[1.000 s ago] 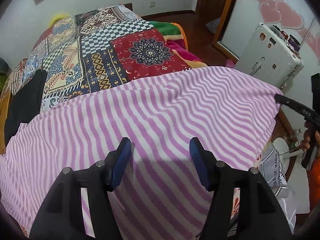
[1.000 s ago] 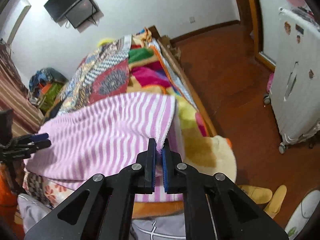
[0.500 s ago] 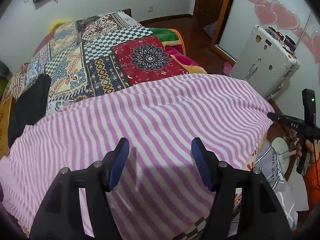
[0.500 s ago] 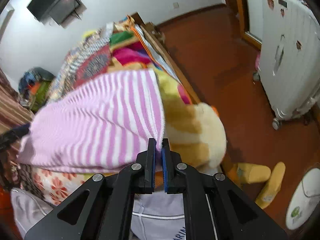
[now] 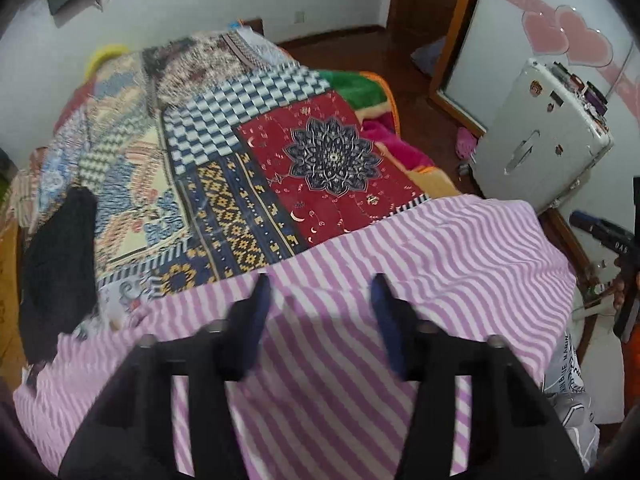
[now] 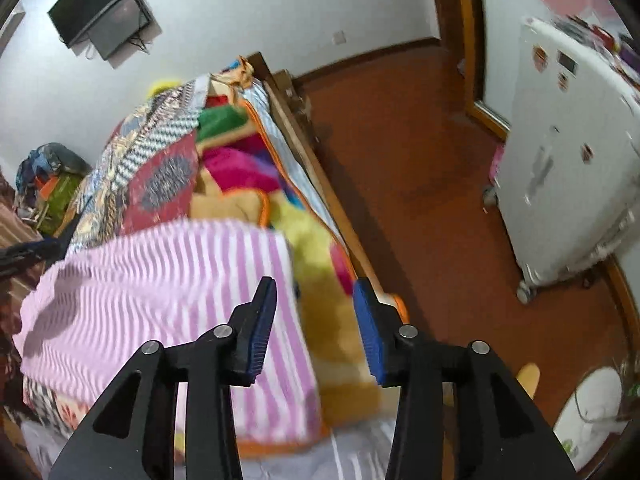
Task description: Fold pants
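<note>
The pink-and-white striped pants (image 5: 440,248) lie spread flat across the near end of the bed. My left gripper (image 5: 320,284) hovers over their far edge, its jaws closing. The cloth lies under the blue pads, which do not press on it. In the right wrist view the pants (image 6: 160,280) end at a side edge just beside my right gripper (image 6: 315,284). Its jaws are opening, with nothing pinched between them. The right gripper (image 5: 600,228) also shows at the right rim of the left wrist view.
A patchwork quilt (image 5: 240,140) covers the bed beyond the pants, with a black garment (image 5: 60,264) at its left. A white suitcase (image 6: 560,160) stands on the red-brown floor to the right. Yellow slippers (image 6: 528,376) and a white fan (image 6: 596,404) lie by the bed's corner.
My right gripper has let go of the pants' edge and its jaws have parted. My left gripper has moved forward over the cloth toward the quilt, and its jaws have narrowed.
</note>
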Demonstrator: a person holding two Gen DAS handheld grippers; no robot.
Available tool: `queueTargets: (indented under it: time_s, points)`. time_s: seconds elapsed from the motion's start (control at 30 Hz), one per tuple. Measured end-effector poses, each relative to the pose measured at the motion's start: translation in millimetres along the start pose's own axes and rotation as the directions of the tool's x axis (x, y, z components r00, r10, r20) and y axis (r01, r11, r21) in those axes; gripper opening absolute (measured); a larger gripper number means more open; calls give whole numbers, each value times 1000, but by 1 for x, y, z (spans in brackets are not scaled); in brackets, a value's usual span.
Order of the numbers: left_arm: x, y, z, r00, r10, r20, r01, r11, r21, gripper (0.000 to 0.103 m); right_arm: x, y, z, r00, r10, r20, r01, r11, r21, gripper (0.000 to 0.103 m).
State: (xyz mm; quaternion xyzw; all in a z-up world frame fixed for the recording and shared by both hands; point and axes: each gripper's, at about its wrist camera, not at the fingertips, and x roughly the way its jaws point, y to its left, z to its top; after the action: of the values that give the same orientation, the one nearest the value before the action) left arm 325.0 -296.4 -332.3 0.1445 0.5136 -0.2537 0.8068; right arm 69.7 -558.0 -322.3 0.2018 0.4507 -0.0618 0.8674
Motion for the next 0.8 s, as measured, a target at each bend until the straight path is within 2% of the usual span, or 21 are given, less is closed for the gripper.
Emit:
queueTargets:
  time_s: [0.03,0.13,0.23,0.33,0.43,0.53,0.57,0.63,0.7,0.8]
  points:
    - [10,3,4,1000,-10,-21,10,1000,2,39,4,3,3,1000,6,3,-6,1000,-7,40]
    - [32,11,8,997,-44,-65,44,999,3,38,27,14,13,1000,28,-7,-28,999,-29,41]
    - [53,13,8,988,-96,-123,99,995,17,38,52,20,18,997,49,-59,-52,998,-41,41]
    - [72,13,4,975,-124,-183,133,990,35,39,72,23,18,993,34,-115,-40,998,-49,41]
    - [75,14,1,974,-138,-177,149,988,48,40,83,22,13,989,43,-142,-49,998,-37,41]
    - [73,13,-1,973,-151,-173,165,984,65,40,81,21,11,990,50,-129,-55,998,-39,41]
    - [72,13,-1,973,-151,-172,165,984,71,40,79,21,10,991,54,-125,-59,997,-38,40]
    - [70,12,-2,973,-154,-170,170,982,82,40,77,22,10,991,60,-117,-65,997,-44,26]
    - [66,10,-4,975,-150,-162,167,981,97,39,72,25,10,994,52,-100,-59,996,-64,20]
    - [62,9,-8,981,-121,-149,138,985,104,28,69,31,10,996,44,-73,-50,995,-85,15]
